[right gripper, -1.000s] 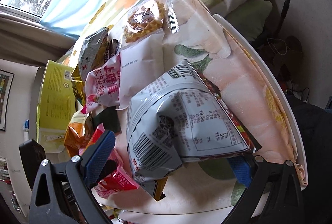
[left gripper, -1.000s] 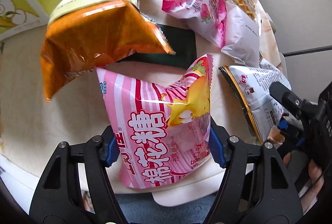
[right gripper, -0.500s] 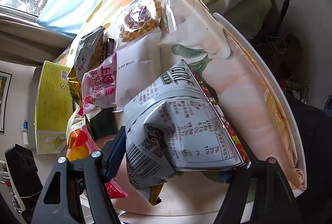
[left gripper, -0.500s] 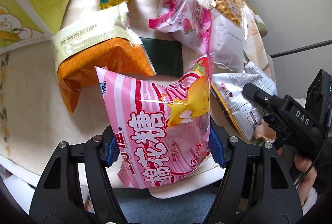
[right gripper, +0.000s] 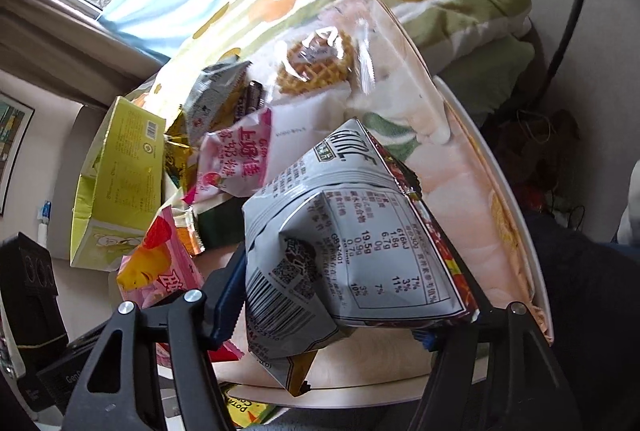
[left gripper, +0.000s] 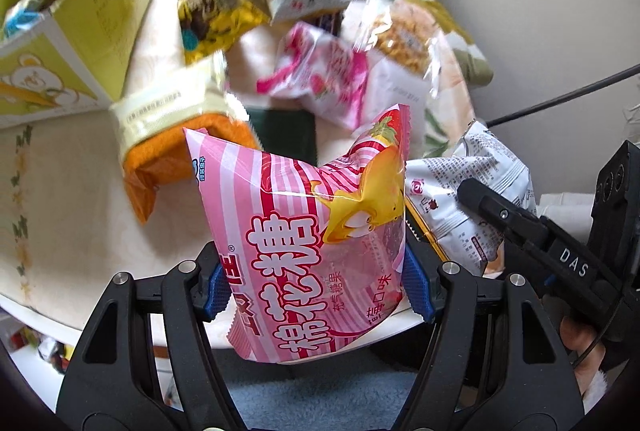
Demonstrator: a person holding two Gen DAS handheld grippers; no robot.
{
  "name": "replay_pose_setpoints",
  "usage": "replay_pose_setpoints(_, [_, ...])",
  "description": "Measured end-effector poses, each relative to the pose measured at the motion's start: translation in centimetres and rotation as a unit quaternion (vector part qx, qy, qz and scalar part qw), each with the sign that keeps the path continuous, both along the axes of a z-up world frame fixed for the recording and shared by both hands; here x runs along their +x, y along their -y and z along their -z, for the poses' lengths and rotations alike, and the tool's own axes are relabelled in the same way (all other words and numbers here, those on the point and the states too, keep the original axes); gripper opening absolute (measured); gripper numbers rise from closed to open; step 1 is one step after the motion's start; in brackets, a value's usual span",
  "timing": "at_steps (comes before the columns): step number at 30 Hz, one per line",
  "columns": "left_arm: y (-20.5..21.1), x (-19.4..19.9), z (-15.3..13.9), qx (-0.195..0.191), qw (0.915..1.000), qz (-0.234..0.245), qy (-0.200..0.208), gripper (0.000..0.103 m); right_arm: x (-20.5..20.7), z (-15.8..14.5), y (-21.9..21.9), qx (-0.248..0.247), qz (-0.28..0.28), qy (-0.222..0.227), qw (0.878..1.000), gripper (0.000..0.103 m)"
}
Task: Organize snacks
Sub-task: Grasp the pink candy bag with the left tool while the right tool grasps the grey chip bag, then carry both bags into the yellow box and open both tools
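Both grippers are loaded above the near edge of the table (left gripper: 68, 231), with the sorting judged barely begun. The left gripper (left gripper: 316, 287) has its blue-padded fingers (left gripper: 416, 287) closed against the sides of a pink striped candy bag (left gripper: 304, 251), which hangs clear of the cloth, its long axis running up and away from the camera and its printed face toward the lens. The right gripper (right gripper: 332, 315) pinches a grey snack bag (right gripper: 344, 251), creased at the middle, barcode side up, its long axis slanting toward the table's far right edge. Loose packets remain scattered over the middle of the table: an orange bag (left gripper: 176, 151), a yellow bag (left gripper: 212, 19), a small pink bag (left gripper: 320, 87) and a waffle pack (right gripper: 316, 59). A yellow-green box (left gripper: 80, 31) stands open at the far left corner, with something already inside, and appears the likely destination.
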State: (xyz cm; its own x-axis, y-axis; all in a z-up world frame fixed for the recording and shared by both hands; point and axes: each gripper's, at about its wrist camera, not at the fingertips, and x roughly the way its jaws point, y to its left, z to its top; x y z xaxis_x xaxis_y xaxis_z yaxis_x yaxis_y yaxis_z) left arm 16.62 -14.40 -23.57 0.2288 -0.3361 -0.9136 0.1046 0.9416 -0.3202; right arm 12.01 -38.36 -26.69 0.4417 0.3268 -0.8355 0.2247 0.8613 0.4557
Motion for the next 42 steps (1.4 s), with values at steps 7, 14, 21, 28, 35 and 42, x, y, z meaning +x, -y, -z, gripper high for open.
replay_pose_setpoints(7, [-1.3, 0.4, -4.1, -0.002, 0.9980, -0.041, 0.049, 0.067, 1.1, -3.7, -1.3, -0.029, -0.050, 0.044, 0.997, 0.064])
replay_pose_setpoints(14, [-5.8, 1.7, -8.6, -0.004, 0.9906, -0.097, 0.096, 0.067, 3.1, -7.3, -4.4, -0.055, -0.114, 0.091, 0.988, 0.064])
replay_pose_setpoints(21, [-13.5, 4.3, -11.8, -0.009, 0.9783, -0.156, 0.137, 0.067, 6.4, -10.8, -10.9, -0.074, -0.171, 0.141, 0.972, 0.064])
replay_pose_setpoints(28, [-22.2, 7.9, -12.8, 0.000, 0.9716, -0.184, 0.149, 0.067, 9.4, -12.6, -17.2, -0.074, -0.190, 0.168, 0.965, 0.064])
replay_pose_setpoints(35, [-29.5, 12.4, -11.0, 0.026, 0.9738, -0.186, 0.127, 0.067, 12.8, -13.4, -24.9, -0.072, -0.206, 0.179, 0.959, 0.064])
replay_pose_setpoints(42, [-33.0, 14.3, -7.8, 0.028, 0.9841, -0.140, 0.105, 0.091, 15.4, -12.0, -30.0, -0.074, -0.200, 0.160, 0.964, 0.064])
